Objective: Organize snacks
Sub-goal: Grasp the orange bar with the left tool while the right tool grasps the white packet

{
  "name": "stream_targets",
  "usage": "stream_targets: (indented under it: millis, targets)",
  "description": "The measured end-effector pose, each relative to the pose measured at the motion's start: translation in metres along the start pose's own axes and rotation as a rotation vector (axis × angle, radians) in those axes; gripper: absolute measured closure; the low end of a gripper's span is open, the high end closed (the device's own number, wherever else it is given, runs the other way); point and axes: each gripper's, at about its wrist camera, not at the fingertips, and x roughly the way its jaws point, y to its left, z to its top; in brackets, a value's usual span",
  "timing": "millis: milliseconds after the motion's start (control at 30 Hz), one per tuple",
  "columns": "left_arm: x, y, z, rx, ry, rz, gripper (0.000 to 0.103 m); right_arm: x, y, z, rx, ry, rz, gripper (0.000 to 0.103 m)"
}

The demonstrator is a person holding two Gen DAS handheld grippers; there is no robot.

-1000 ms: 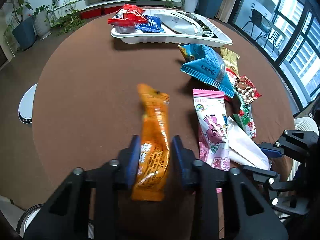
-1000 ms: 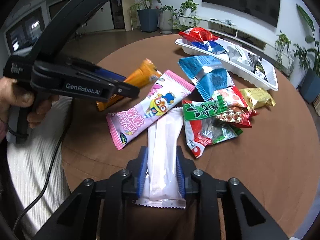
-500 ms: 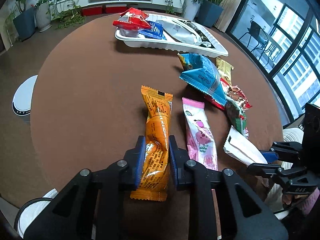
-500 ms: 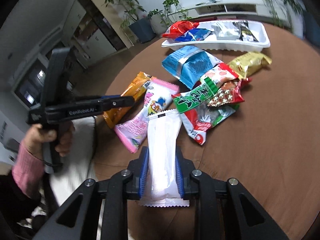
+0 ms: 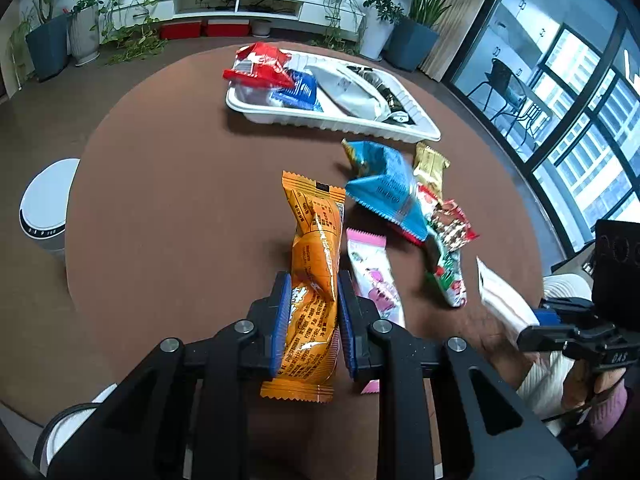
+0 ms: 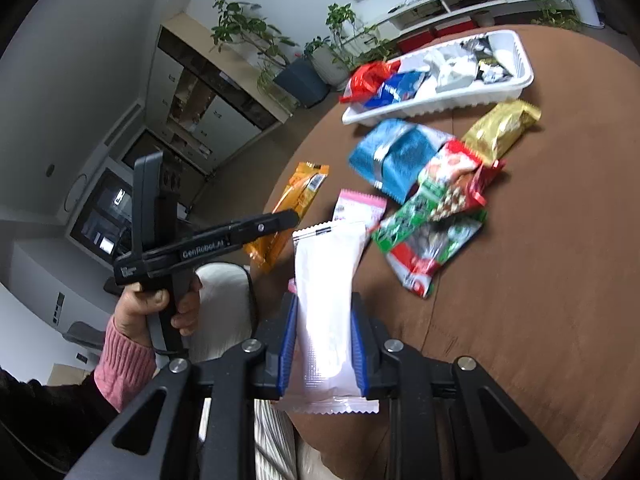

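Fingers of both grippers clamp packets, orange left, white right; white tray holds several snacks.

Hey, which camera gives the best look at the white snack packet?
The right wrist view: the white snack packet fills the middle of the frame, clamped lengthwise in the right gripper, both crimped ends visible. The left wrist view catches it only small at the right edge, blurred and partly hidden by the gripper.

A living room, by the look of it: a low white TV console along the wall, potted plants clustered around it, tall windows, and a round brown bench strewn with snacks.
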Motion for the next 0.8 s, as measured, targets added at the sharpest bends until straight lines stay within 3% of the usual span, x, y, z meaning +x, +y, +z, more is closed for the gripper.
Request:
stream_targets:
  millis: [800]
  targets:
    - [0.008,-0.007,0.07,0.017,-0.033,-0.039,0.083,-0.033,-0.057,0.084,0.12,-0.168,-0.059,0.076]
